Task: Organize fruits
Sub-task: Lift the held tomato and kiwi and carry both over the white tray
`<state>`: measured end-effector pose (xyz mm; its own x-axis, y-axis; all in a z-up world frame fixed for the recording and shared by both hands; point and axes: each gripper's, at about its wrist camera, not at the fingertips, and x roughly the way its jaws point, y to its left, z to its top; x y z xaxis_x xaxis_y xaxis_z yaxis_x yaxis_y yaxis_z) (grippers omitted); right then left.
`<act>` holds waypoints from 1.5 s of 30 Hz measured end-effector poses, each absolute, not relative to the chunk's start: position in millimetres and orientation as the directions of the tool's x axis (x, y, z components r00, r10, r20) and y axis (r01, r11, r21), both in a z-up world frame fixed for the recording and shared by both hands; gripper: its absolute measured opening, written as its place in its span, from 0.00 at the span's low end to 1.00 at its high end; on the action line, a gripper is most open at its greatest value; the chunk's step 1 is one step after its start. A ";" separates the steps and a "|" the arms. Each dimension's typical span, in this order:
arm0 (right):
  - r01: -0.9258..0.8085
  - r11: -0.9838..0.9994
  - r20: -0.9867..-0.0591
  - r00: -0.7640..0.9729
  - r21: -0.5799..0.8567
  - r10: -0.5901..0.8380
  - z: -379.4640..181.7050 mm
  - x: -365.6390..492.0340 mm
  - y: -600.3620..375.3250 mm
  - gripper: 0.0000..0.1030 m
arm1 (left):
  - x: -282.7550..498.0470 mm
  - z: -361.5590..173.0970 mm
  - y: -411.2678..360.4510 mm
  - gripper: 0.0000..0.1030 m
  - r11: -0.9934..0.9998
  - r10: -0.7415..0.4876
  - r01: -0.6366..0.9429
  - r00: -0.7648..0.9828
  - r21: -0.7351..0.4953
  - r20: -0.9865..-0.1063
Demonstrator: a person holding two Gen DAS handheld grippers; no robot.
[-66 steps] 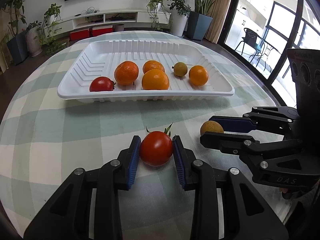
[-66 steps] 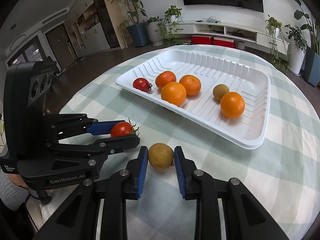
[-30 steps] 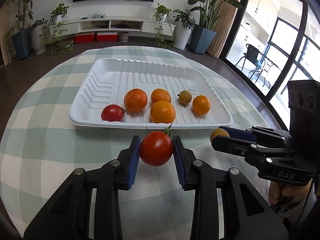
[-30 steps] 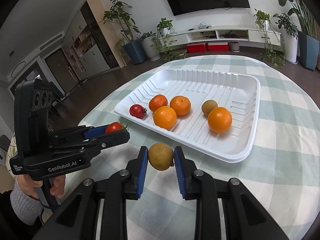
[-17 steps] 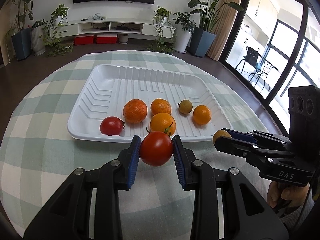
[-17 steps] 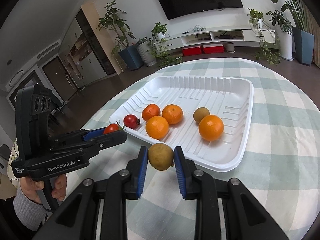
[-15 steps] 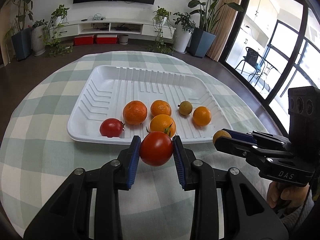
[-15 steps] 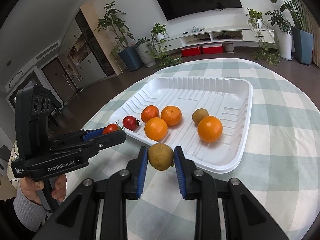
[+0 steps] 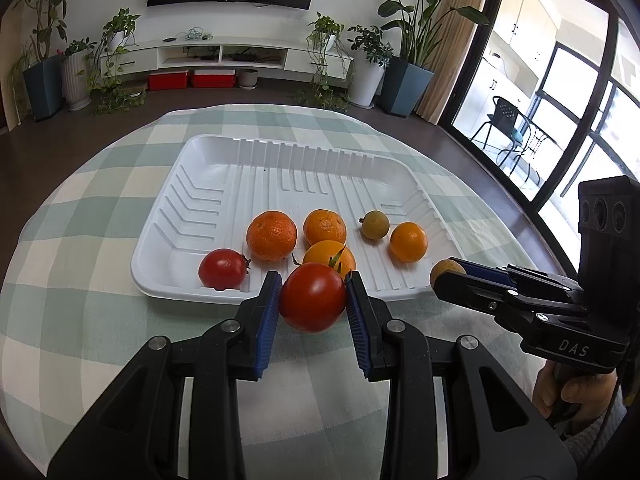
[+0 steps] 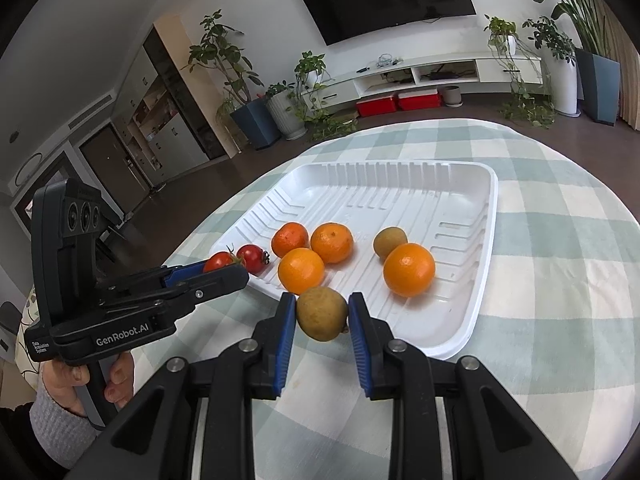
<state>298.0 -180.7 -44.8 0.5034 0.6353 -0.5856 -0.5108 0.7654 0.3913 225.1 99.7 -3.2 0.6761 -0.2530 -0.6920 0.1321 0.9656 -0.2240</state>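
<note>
Fruits are mostly in the white tray [image 9: 160, 248] already: a small tomato [image 9: 222, 269] by the tray's near left corner, four oranges, with the big one [image 9: 271, 235] just right of that tomato, and a little brownish-green fruit [image 9: 375, 224] between the oranges toward the right side. All of them sit along the tray's near half; the far half is bare ribbed plastic.

Two pieces are off the tray, each in a gripper. The left gripper [image 9: 313, 302] has its blue-padded fingers [image 9: 267, 314] clamped on a red tomato [image 9: 313, 297] with a green stem, held up just in front of the tray's near edge. The right gripper [image 10: 322, 316] has its fingers [image 10: 285, 332] closed on a round brownish fruit [image 10: 321, 313], also at the near edge of the tray, more toward the middle. From the left wrist view you can see that gripper coming in from the right with the brown fruit poking out at its tip.

The tray sits on a round bench covered with a green and cream checked cloth [image 9: 80, 320].
</note>
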 end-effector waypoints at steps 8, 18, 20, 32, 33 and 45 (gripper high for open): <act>-0.505 0.769 -0.584 0.509 0.392 0.632 -45.5 301.6 -181.5 0.29 | 227.5 -2.4 100.1 0.29 0.966 -0.252 0.130 0.677 -0.224 -0.691; -0.505 0.770 -0.585 0.510 0.390 0.631 -45.4 302.4 -181.8 0.29 | 227.8 -2.4 100.2 0.29 0.966 -0.252 0.130 0.677 -0.224 -0.692; -0.504 0.769 -0.584 0.510 0.392 0.632 -45.3 301.9 -181.7 0.29 | 228.3 -2.5 100.2 0.29 0.966 -0.252 0.130 0.676 -0.225 -0.692; -0.503 0.773 -0.591 0.508 0.387 0.626 -48.3 307.3 -180.3 0.29 | 238.6 -1.0 99.9 0.29 0.966 -0.250 0.126 0.673 -0.226 -0.696; -0.502 0.773 -0.591 0.508 0.388 0.626 -48.2 307.4 -180.4 0.29 | 239.5 -1.3 99.9 0.29 0.966 -0.249 0.125 0.673 -0.225 -0.697; -0.501 0.775 -0.596 0.507 0.385 0.623 -49.6 307.2 -179.0 0.29 | 244.6 -4.4 100.9 0.29 0.967 -0.248 0.123 0.671 -0.225 -0.699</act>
